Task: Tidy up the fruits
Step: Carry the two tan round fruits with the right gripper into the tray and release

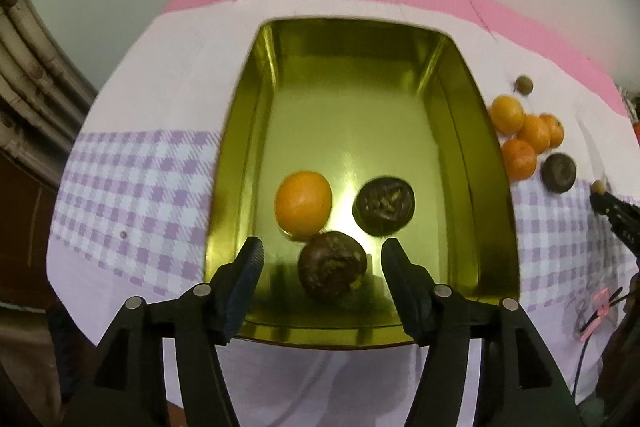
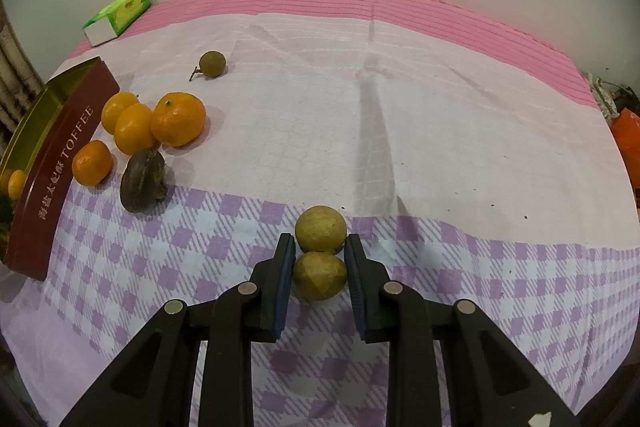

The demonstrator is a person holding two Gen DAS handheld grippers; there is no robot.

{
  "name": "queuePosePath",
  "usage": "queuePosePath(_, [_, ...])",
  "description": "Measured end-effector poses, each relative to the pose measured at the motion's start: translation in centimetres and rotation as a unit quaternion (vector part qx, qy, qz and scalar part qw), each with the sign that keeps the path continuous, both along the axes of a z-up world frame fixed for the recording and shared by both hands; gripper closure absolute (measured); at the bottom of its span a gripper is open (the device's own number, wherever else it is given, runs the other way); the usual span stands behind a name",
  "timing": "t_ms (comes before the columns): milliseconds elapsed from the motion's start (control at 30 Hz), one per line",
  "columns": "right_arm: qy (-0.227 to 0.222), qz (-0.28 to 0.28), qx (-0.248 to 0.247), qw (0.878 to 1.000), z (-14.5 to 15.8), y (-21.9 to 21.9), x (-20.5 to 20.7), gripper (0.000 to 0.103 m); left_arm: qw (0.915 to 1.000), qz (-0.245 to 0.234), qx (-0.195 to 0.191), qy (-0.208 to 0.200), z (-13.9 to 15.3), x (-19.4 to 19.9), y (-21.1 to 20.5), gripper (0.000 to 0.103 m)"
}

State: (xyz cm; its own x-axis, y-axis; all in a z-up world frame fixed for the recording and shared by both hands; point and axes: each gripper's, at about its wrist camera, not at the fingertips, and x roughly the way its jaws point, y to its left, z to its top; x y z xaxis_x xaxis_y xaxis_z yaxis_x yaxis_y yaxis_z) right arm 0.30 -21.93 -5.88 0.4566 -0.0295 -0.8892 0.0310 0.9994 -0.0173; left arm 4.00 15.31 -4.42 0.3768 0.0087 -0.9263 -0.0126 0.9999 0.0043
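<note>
A gold tin (image 1: pixel 240 107) lies below my left gripper (image 1: pixel 322 247), which is open. In the tin are an orange (image 1: pixel 303 203) and two dark brown fruits; one (image 1: pixel 384 206) sits further in, the other (image 1: pixel 332 267) lies between the fingers, untouched. In the right wrist view my right gripper (image 2: pixel 320 241) is shut on a yellow-green round fruit (image 2: pixel 320 275) resting on the checked cloth. A second one (image 2: pixel 321 229) touches it just beyond the fingertips.
Right of the tin (image 2: pixel 60 155) lie several oranges (image 2: pixel 176 119), a dark brown fruit (image 2: pixel 142 183) and a small stemmed brown fruit (image 2: pixel 212 64). A green tissue box (image 2: pixel 120 11) stands at the back by the wall. Cables (image 1: pixel 596 315) lie at the cloth's right edge.
</note>
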Motion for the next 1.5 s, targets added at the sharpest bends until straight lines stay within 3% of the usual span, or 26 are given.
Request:
queuePosePath(233, [-0.023, 0.013, -0.003, 1.0, 2.4, 1.6, 0.2, 0.079, 0.9942, 0.049, 0.043, -0.085, 4.6, -1.2, 3.8, 0.033])
queuePosePath(333, [-0.037, 0.035, 0.006, 0.999, 4.0, 3.5, 0.5, 0.079, 0.9909, 0.071, 0.053, -0.102, 5.5, -1.5, 5.7, 0.03])
queuePosePath(600, [-0.052, 0.148, 0.044, 0.987, 6.9, 13.3, 1.2, 0.079, 0.9872, 0.112, 0.065, -0.093, 5.4, -2.6, 8.1, 0.029])
queuePosePath(933, [-0.028, 0.251, 0.059, 0.966, 6.3, 23.0, 1.0, 0.079, 0.9827, 0.164, 0.045, -0.073, 3.7, -2.6, 9.1, 0.029])
queuePosePath(1167, [-0.002, 0.274, 0.047, 0.961, 4.3, 26.1, 1.5, 0.079, 0.9824, 0.17, 0.033, -0.07, 3.8, -2.7, 9.3, 0.028])
queuePosePath(1500, [0.022, 0.287, 0.037, 0.957, 2.5, 27.4, 1.7, 0.079, 0.9831, 0.168, 0.029, -0.066, 3.7, -2.6, 9.2, 0.028])
